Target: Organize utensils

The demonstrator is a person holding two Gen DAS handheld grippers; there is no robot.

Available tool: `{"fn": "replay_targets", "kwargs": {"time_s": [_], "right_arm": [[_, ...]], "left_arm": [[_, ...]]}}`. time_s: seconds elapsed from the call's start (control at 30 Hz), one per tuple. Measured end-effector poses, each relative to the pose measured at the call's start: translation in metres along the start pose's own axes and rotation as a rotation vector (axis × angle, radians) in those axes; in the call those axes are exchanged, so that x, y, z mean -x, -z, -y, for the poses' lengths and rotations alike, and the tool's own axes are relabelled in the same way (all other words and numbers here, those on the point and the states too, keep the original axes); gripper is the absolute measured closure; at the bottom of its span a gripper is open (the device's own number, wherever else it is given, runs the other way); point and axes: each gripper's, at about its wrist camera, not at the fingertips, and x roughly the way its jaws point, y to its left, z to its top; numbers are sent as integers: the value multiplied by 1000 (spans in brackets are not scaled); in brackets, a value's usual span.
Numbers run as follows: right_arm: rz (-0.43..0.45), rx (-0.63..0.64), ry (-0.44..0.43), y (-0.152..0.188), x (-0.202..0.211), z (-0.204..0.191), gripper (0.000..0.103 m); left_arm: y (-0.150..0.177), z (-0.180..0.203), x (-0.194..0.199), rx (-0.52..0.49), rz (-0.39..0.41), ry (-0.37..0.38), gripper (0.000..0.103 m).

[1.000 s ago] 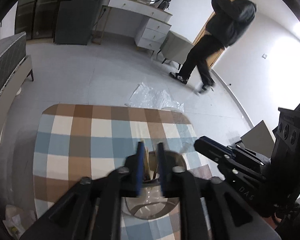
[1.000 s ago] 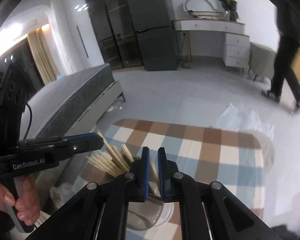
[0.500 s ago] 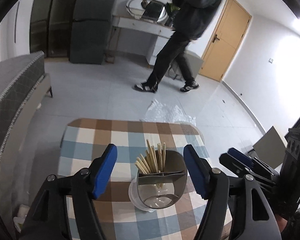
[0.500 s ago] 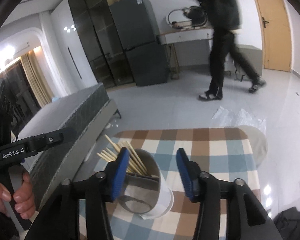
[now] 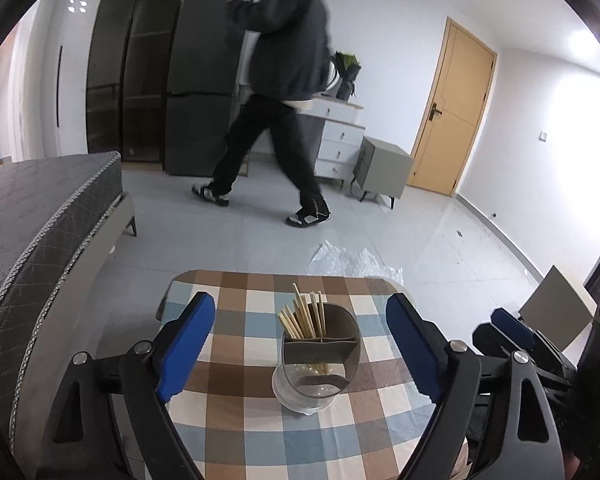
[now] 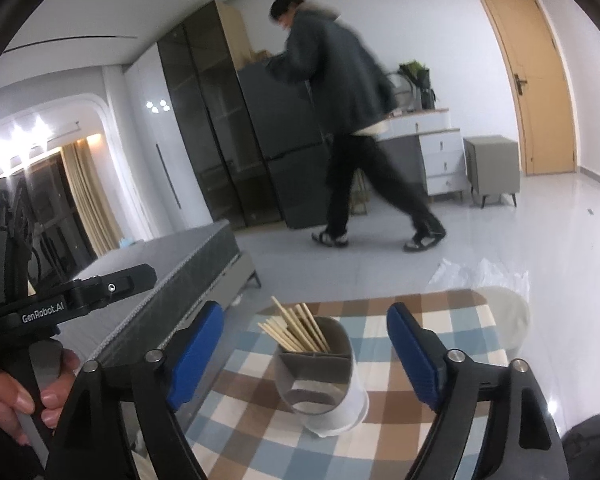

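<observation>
The lower part of the utensil holder (image 5: 319, 354) was hard to read: its clear outer cup blurred the base, and whether the two compartments nearer the cameras held anything could not be told. The chopsticks (image 5: 303, 317) stood bunched in the far-left compartment, leaning left, their lower ends hidden behind the grey divider. The walking person (image 5: 278, 92) was motion-blurred in both views, the face indistinct. In the left wrist view only the blue tip and black body of the right gripper (image 5: 512, 330) showed at the right edge; in the right wrist view the left gripper (image 6: 100, 292) was seen side-on, its handle held in a hand (image 6: 18, 396) cut off by the frame.

The left gripper (image 5: 300, 344) was spread wide and held nothing, its blue fingers (image 5: 186, 342) well apart on either side of the holder without touching it. The right gripper (image 6: 304, 350) was equally wide and held nothing.

The holder stood upright near the middle of a small table (image 5: 236, 432) covered in a brown, blue and cream checked cloth. Beyond it lay pale tiled floor with a crumpled clear plastic sheet (image 5: 352, 260), a grey bed (image 5: 32, 216) at left, dark cabinets (image 5: 140, 76), a white drawer unit (image 5: 338, 136), a grey side cabinet (image 5: 384, 172) and a wooden door (image 5: 452, 116)
</observation>
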Motion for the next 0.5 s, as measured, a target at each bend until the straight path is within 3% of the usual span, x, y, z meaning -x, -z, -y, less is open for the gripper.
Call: {"fn": "replay_targets", "kwargs": {"time_s": [0.17,0.5], "right_arm": [[55,13,7,14,24,-9,7],[131,27,36,60,58,-16,0]], "left_arm": [[16,1,15,-17,49,-25,9],[59,-2,28,-41,111,-49,7]]}}
